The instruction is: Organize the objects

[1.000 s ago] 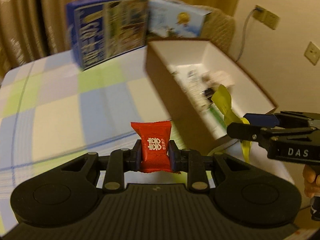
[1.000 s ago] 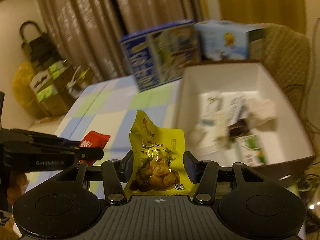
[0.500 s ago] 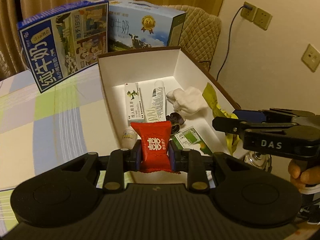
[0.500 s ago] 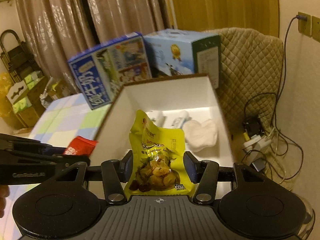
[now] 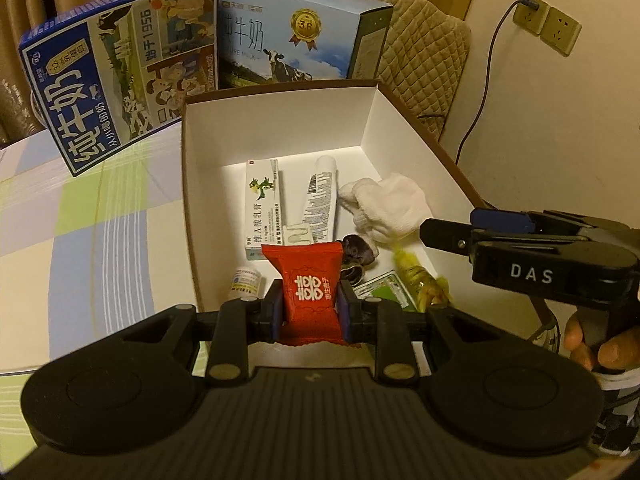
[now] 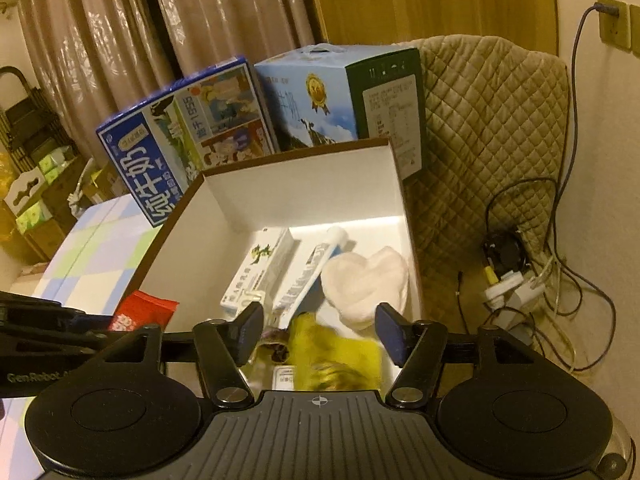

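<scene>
A dim curtained room holds a table under a pastel checked cloth (image 5: 80, 216), and over its far corner both tongs hang above an open white-walled cardboard box (image 5: 276, 120). The left gripper (image 5: 310, 312) is clenched on a small red foil-wrapped candy packet (image 5: 308, 280), gripped across its lower middle, its long axis upright between the pads and its crimped top edge pointing away toward the box. It looks light, crinkly and a little slippery, so a hold across the flat faces near the middle suits it best. The right gripper (image 6: 318, 334) stands released, jaws wide; just below and ahead of it a yellow plastic snack pouch (image 6: 340, 356) is blurred inside the box, soft and limp by the look of it, its heading unclear. Further ahead lie a white medicine carton (image 5: 262, 204), a white tube (image 5: 322, 200) and a white folded cloth (image 5: 386, 206); behind the box stand two blue milk cartons (image 5: 116, 88).
</scene>
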`<state>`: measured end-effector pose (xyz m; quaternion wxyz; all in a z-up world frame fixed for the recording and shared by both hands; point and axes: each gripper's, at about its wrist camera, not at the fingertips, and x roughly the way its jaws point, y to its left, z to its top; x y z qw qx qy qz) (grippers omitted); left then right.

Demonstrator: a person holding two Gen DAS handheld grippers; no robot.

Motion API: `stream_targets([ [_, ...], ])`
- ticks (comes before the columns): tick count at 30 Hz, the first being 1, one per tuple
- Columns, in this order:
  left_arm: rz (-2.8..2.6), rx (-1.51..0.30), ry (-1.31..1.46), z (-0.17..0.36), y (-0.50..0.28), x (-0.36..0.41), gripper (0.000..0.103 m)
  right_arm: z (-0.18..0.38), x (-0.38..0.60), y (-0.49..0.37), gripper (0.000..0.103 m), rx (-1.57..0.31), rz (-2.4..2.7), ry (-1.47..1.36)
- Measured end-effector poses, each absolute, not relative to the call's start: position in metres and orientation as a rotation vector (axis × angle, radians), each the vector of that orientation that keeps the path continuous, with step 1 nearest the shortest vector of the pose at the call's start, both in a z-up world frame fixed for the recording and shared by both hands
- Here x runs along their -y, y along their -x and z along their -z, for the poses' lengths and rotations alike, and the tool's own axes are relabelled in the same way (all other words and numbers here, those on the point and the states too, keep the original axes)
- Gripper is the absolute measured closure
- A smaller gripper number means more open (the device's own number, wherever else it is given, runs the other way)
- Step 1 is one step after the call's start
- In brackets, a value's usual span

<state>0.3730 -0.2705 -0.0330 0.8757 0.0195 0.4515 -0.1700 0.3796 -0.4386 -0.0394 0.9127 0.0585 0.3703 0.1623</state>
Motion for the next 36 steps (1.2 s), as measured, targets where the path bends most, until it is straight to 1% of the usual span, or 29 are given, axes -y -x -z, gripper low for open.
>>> stream_targets([
  [12, 0.376, -0.937, -0.074, 0.035, -0.382, 0.299, 0.080, 0.027, 0.464, -0.367, 0.041, -0.756, -0.330, -0.171],
  [14, 0.386, -0.933, -0.074, 0.035, -0.384, 0.303, 0.075, 0.025, 0.468, -0.366, 0.041, -0.752, -0.327, -0.182],
  [16, 0.387, -0.922, -0.075, 0.034, -0.386, 0.306, 0.061, 0.023, 0.471, -0.364, 0.041, -0.750, -0.324, -0.189],
  [17, 0.383, -0.920, -0.075, 0.033, -0.386, 0.306, 0.050, 0.022, 0.472, -0.362, 0.041, -0.750, -0.324, -0.191],
  [19, 0.375, -0.918, -0.064, 0.031, -0.387, 0.304, 0.040, 0.019, 0.476, -0.360, 0.040, -0.747, -0.324, -0.200],
  [21, 0.361, -0.921, -0.051, 0.029, -0.386, 0.300, 0.035, 0.017, 0.478, -0.357, 0.040, -0.746, -0.329, -0.211],
  [22, 0.353, -0.924, -0.046, 0.028, -0.387, 0.298, 0.029, 0.017, 0.478, -0.356, 0.040, -0.747, -0.330, -0.216],
  [25, 0.329, -0.926, -0.026, 0.025, -0.384, 0.290, 0.025, 0.016, 0.478, -0.353, 0.040, -0.756, -0.332, -0.223],
  [26, 0.323, -0.925, -0.022, 0.023, -0.383, 0.287, 0.021, 0.016, 0.477, -0.351, 0.040, -0.760, -0.332, -0.227],
  [31, 0.290, -0.919, -0.006, 0.015, -0.371, 0.270, 0.013, 0.015, 0.472, -0.342, 0.039, -0.789, -0.330, -0.235],
  [36, 0.261, -0.917, 0.005, 0.010, -0.353, 0.250, 0.009, 0.014, 0.464, -0.328, 0.038, -0.817, -0.324, -0.237],
])
